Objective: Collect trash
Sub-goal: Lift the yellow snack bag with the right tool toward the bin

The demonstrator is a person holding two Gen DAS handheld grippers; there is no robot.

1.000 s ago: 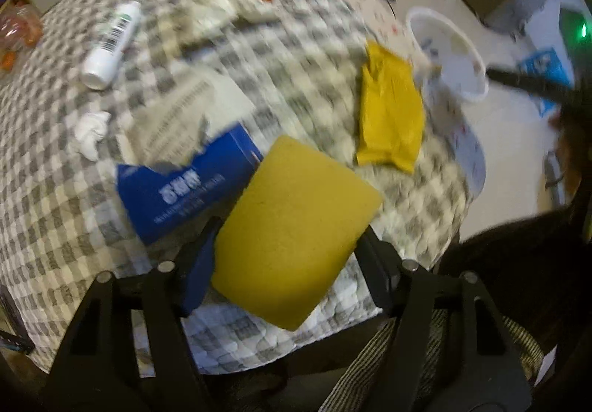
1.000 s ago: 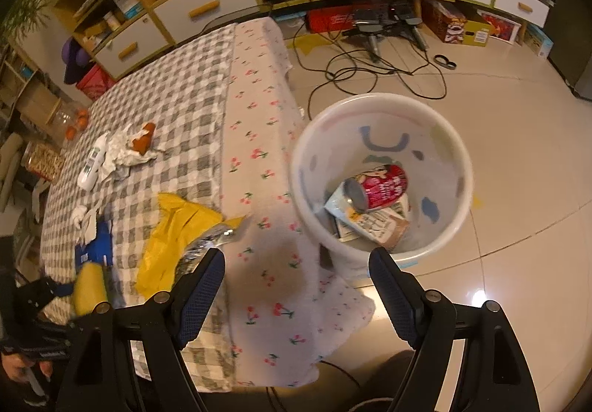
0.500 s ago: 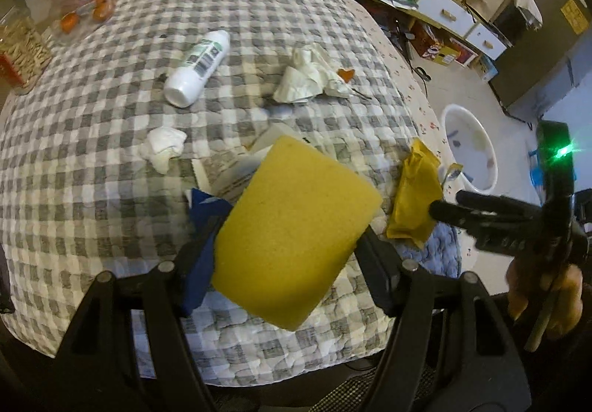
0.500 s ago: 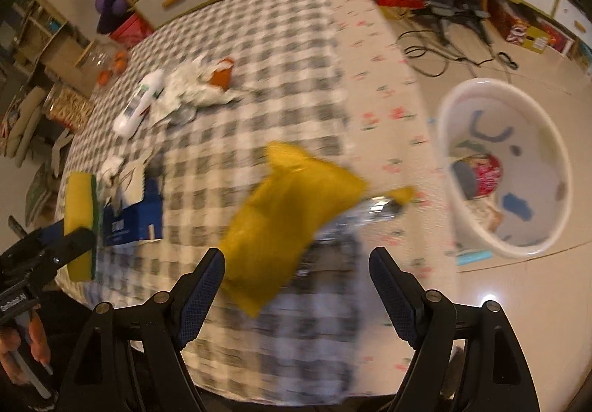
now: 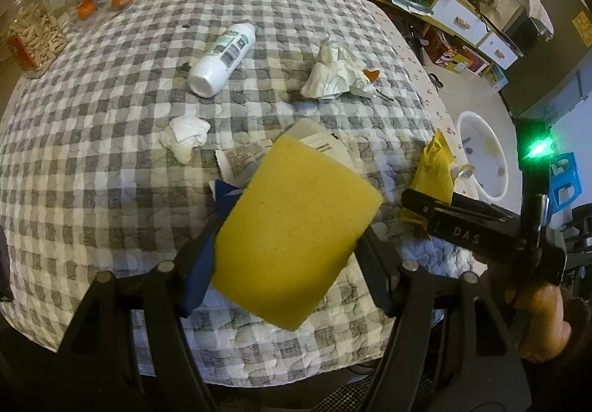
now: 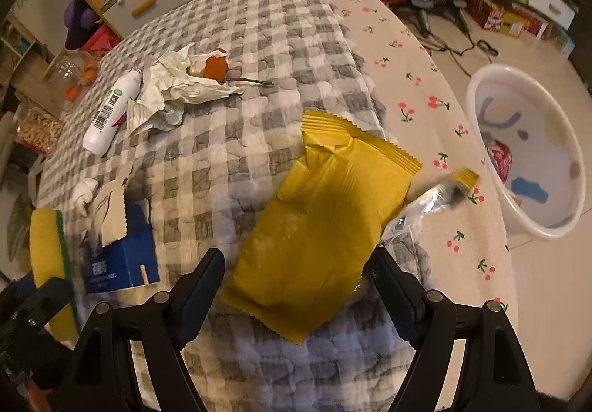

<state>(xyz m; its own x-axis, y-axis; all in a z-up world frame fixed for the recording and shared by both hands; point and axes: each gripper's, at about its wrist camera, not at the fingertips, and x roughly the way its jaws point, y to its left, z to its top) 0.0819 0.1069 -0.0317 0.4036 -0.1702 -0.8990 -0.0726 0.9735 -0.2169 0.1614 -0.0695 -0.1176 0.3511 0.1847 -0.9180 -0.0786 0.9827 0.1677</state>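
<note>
Since the earlier frames, the right tongs (image 6: 296, 286) have been swung away from the white bin (image 6: 525, 153) and brought over the counter (image 6: 281, 23), so that the yellow wrapper (image 6: 322, 219) now fills the lower middle of the right wrist view. These tongs are spread wide, with the wrapper lying flat between and ahead of the tips; whether it is touched cannot be told. The bin is seen at the right edge, a red can (image 6: 499, 156) inside it. Crumpled paper (image 6: 177, 86) and a white bottle (image 6: 111, 112) lie at the upper left, a blue box (image 6: 122, 256) at the lower left.

From the left wrist view, a yellow sponge (image 5: 296, 238) is pinched between the left tongs (image 5: 292, 253) at lower centre. The wrapper (image 5: 434, 167) is seen at the right, the bin (image 5: 481, 156) beyond it.
</note>
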